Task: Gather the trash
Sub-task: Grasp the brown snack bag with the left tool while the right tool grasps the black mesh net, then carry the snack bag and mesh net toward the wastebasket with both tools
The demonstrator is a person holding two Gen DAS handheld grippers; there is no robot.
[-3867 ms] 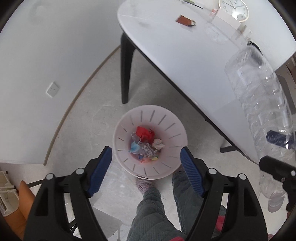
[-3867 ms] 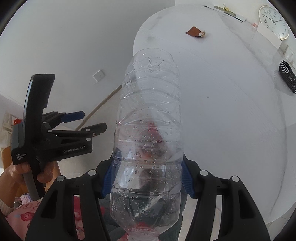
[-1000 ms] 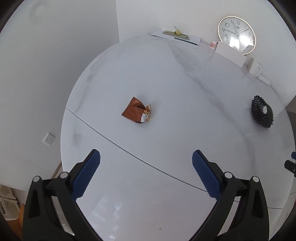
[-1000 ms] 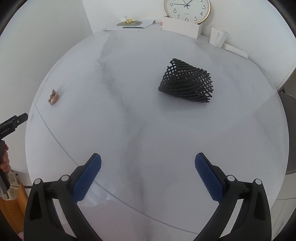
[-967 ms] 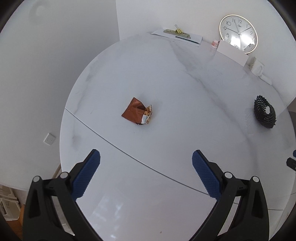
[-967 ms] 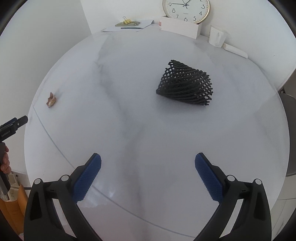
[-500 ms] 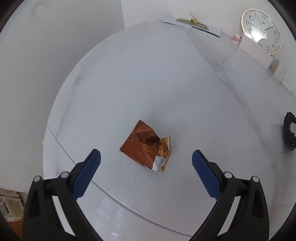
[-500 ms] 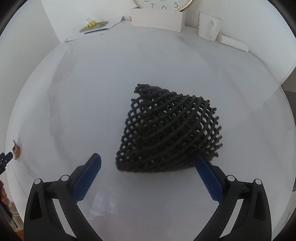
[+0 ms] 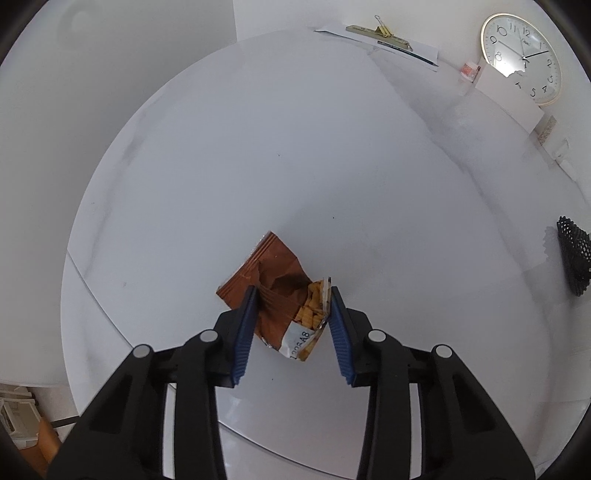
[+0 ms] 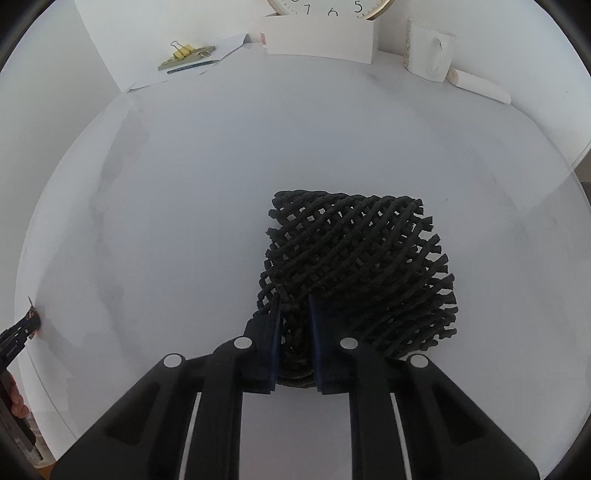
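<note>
A torn brown snack wrapper (image 9: 275, 280) lies on the white marble table (image 9: 295, 147). My left gripper (image 9: 291, 299) has its blue pads on both sides of the wrapper, closed in against its edges. A black foam net sleeve (image 10: 354, 266) lies on the same table; it also shows at the right edge of the left wrist view (image 9: 572, 254). My right gripper (image 10: 295, 306) is shut on the near left corner of the net, which is pinched between the pads. The left gripper's tip shows at the far left of the right wrist view (image 10: 22, 325).
A wall clock (image 9: 521, 59), a white card box (image 10: 321, 35), a clipped stack of papers (image 10: 188, 59) and a small white holder (image 10: 430, 50) stand along the table's far edge by the wall. The table's near rim (image 9: 147, 354) is close below my left gripper.
Both grippers have moved down onto their items and closed: the left around the snack wrapper, the right onto the net's corner. Earlier the right gripper held a clear bottle near the bin.
</note>
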